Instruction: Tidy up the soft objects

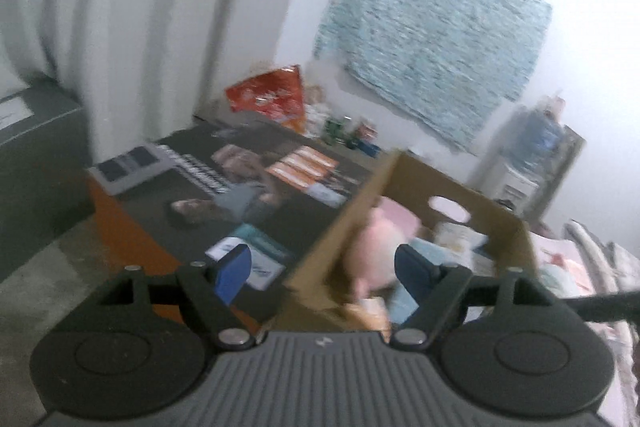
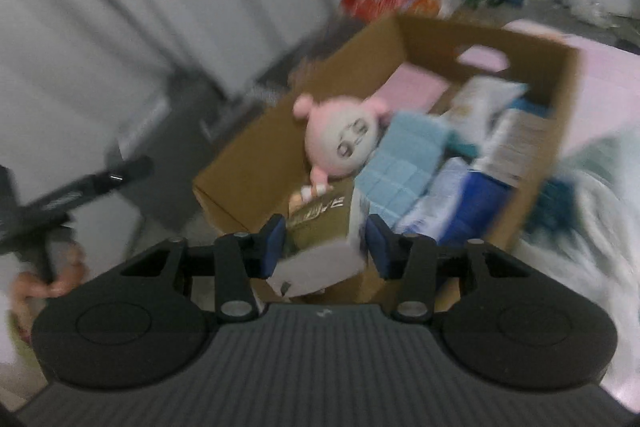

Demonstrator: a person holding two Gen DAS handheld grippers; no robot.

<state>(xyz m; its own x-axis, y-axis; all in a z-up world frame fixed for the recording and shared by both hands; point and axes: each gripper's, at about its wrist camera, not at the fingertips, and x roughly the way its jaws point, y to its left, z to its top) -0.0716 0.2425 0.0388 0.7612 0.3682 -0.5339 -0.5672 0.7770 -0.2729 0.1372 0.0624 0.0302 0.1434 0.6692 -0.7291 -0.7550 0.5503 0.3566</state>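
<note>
A: Looking along the right claw (image 2: 325,241), its blue pads (image 2: 273,241) sit on either side of a small olive-and-white packet (image 2: 320,239). The left pad looks to be against it; on the right side the blur is too heavy for me to say whether the pad presses, so I cannot tell if the packet is gripped.

B: And where are the soft things?

A: In the cardboard box (image 2: 256,163), which stands open on the bed. A pink plush toy (image 2: 340,139) with a pale face leans against the box's left inner wall, head up. Just beside it on the right lies a light-blue quilted pack (image 2: 404,167), then white-and-blue soft packs (image 2: 460,195) toward the right wall. A pink cloth (image 2: 412,87) lies at the far end under the handle cut-out.

B: The other claw?

A: The left claw (image 1: 326,267) stands wide apart with nothing between its pads. It hangs over the near corner of the same box (image 1: 404,183), and the plush (image 1: 380,239) shows as a pink blur inside. Beyond the box is a dark desk (image 1: 292,223) strewn with papers, with a red bag (image 1: 268,95) by the wall.

B: Anything of the person?

A: A hand (image 2: 44,283) at the lower left of the right view, around a black handle.
</note>
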